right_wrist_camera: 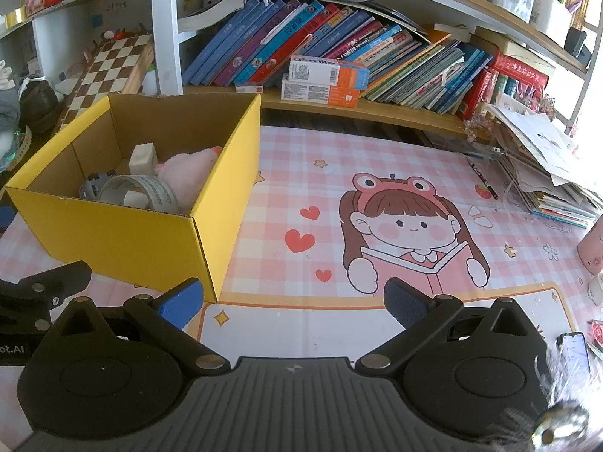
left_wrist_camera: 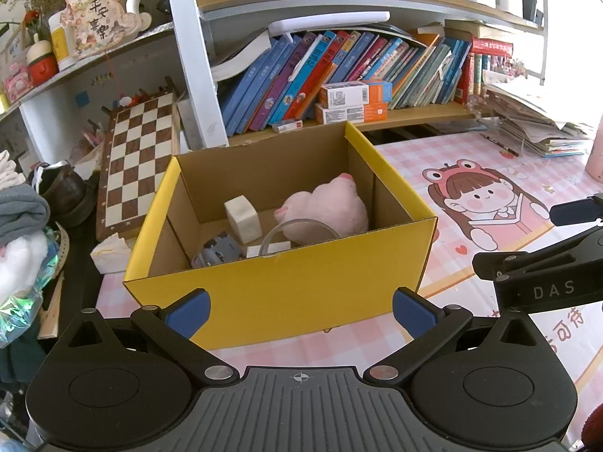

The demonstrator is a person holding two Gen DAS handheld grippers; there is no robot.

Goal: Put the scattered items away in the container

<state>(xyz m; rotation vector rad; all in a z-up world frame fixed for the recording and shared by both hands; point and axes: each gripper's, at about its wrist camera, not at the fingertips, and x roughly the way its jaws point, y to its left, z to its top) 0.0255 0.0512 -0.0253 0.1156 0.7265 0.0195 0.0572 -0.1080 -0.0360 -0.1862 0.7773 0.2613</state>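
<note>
Left wrist view reads "DAS" in pale letters on the black body of the right gripper [left_wrist_camera: 542,263], which juts in from the side; right wrist view shows "ot.AI" on the edge of the left gripper's frame. Both the left gripper [left_wrist_camera: 300,310] and the right gripper [right_wrist_camera: 293,299] have their blue ribbed pads spread wide apart, holding nothing. Just ahead of the left gripper stands the box [left_wrist_camera: 286,293], smooth yellow card outside and plain brown corrugated card inside, resting on a pink checked mat [right_wrist_camera: 377,150] printed with a cartoon girl reading a book. Inside the box lie a fluffy pink plush toy [left_wrist_camera: 328,207], a white block [left_wrist_camera: 243,218], a clear tape roll [left_wrist_camera: 297,235] and a small grey toy car [left_wrist_camera: 216,252]. A brown-and-cream chessboard [left_wrist_camera: 137,162] leans behind the box.
</note>
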